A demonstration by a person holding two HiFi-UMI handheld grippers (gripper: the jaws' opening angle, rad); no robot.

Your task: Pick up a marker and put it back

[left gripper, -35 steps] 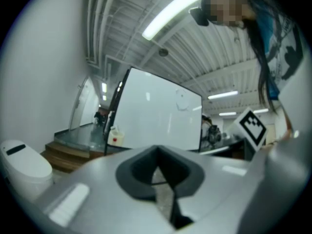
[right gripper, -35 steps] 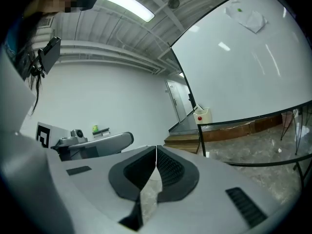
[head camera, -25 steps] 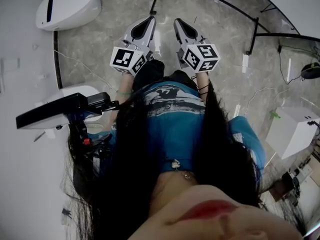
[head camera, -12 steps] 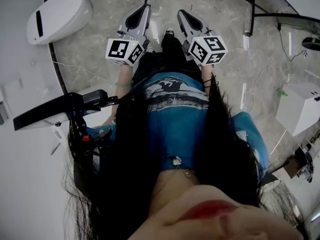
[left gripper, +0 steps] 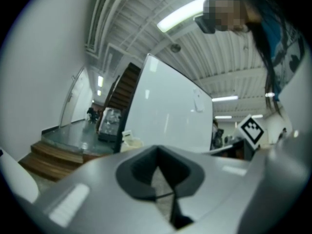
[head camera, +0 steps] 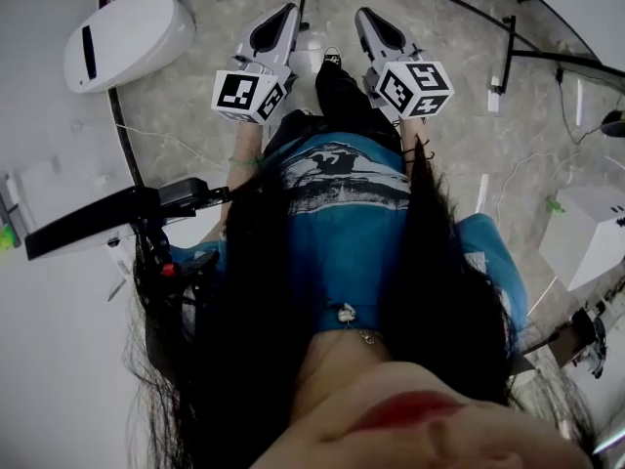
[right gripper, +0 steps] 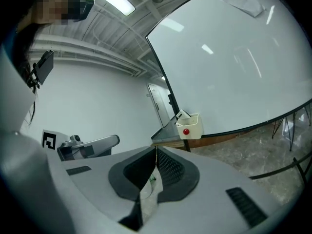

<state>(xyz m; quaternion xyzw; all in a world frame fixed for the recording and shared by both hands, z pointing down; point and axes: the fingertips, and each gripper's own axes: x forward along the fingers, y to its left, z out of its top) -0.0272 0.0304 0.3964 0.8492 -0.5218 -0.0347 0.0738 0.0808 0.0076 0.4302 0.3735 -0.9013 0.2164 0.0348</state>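
Observation:
No marker shows in any view. In the head view my left gripper (head camera: 281,16) and right gripper (head camera: 367,18) are held side by side in front of the person's body, over a marbled floor, jaws pointing away. Both are shut with nothing between the jaws. The left gripper view shows my left gripper (left gripper: 157,150) with its tips together, aimed toward a large whiteboard (left gripper: 170,116). In the right gripper view my right gripper (right gripper: 155,151) is shut and faces the whiteboard (right gripper: 234,72). A cream holder (right gripper: 189,126) with a red dot hangs at the board's lower edge.
A white oval device (head camera: 127,37) lies at the upper left. A black flat device on an arm (head camera: 107,218) sticks out at the person's left. A white box (head camera: 591,233) stands at the right. Black stand legs (head camera: 508,47) cross the floor ahead. Wooden steps (left gripper: 46,157) rise at the left.
Both grippers have shifted slightly up and away in the head view as the person moves over the floor. Their jaws stay shut and empty.

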